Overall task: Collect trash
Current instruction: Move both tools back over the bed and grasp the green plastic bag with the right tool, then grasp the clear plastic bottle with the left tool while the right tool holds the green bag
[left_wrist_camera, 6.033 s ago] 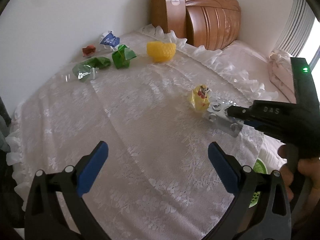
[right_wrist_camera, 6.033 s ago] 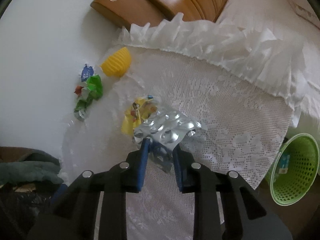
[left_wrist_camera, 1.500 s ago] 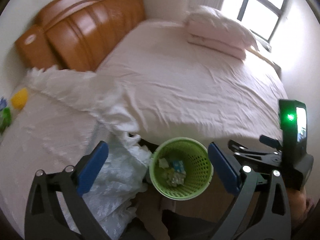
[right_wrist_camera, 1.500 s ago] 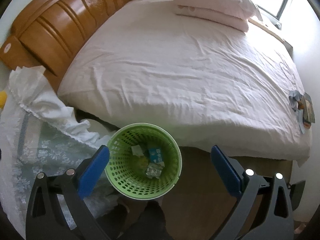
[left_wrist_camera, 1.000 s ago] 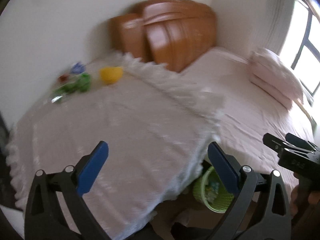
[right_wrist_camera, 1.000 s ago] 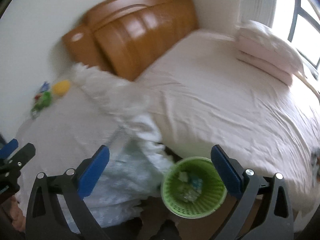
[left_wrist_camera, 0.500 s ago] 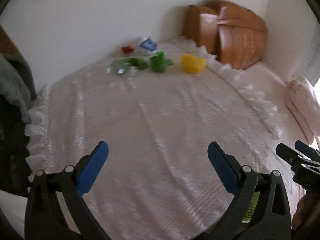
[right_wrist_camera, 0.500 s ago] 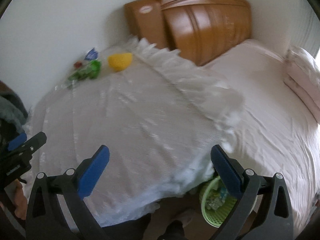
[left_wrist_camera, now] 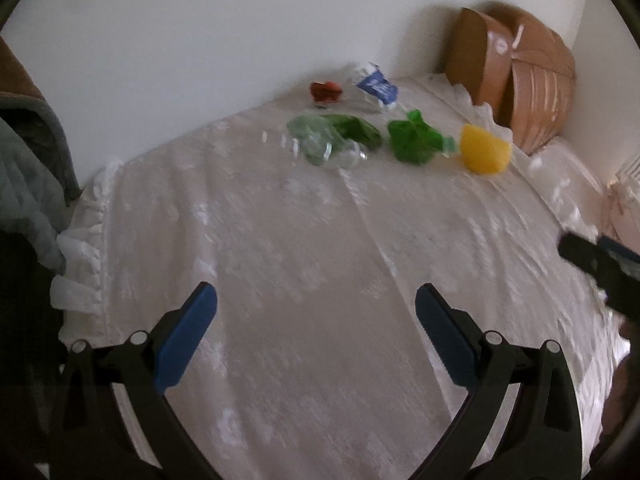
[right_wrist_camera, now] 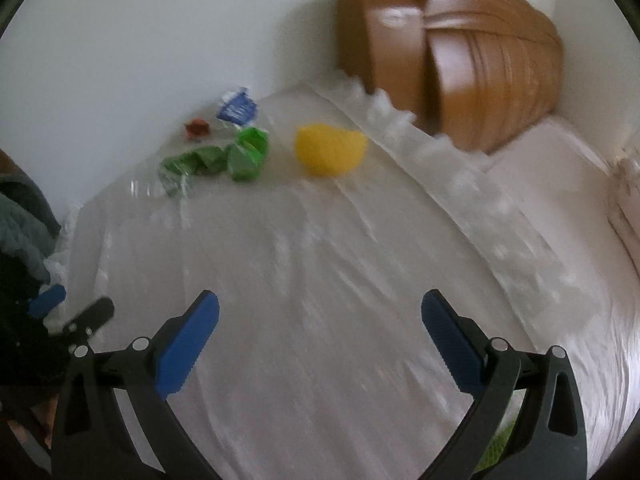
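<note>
Trash lies in a row at the far side of the white lace-covered table [left_wrist_camera: 320, 260], by the wall: a red scrap [left_wrist_camera: 326, 91], a blue-and-white wrapper [left_wrist_camera: 378, 87], a crushed clear bottle with a green label [left_wrist_camera: 332, 142], a green wrapper [left_wrist_camera: 416, 142] and a yellow cup [left_wrist_camera: 484, 154]. They also show in the right wrist view, with the yellow cup [right_wrist_camera: 330, 150] nearest the middle. My left gripper [left_wrist_camera: 316, 336] is open and empty over the near part of the table. My right gripper [right_wrist_camera: 320, 340] is open and empty too.
A wooden headboard [right_wrist_camera: 460, 56] stands at the back right, with the bed [right_wrist_camera: 560, 184] beside the table. Grey-green cloth [left_wrist_camera: 28, 168] hangs at the left. A sliver of the green basket [right_wrist_camera: 500, 446] shows low, behind the right finger.
Both grippers have swung from the green basket on the floor back over the table and moved closer to the row of trash. The foil blister pack held earlier is gone from the right gripper.
</note>
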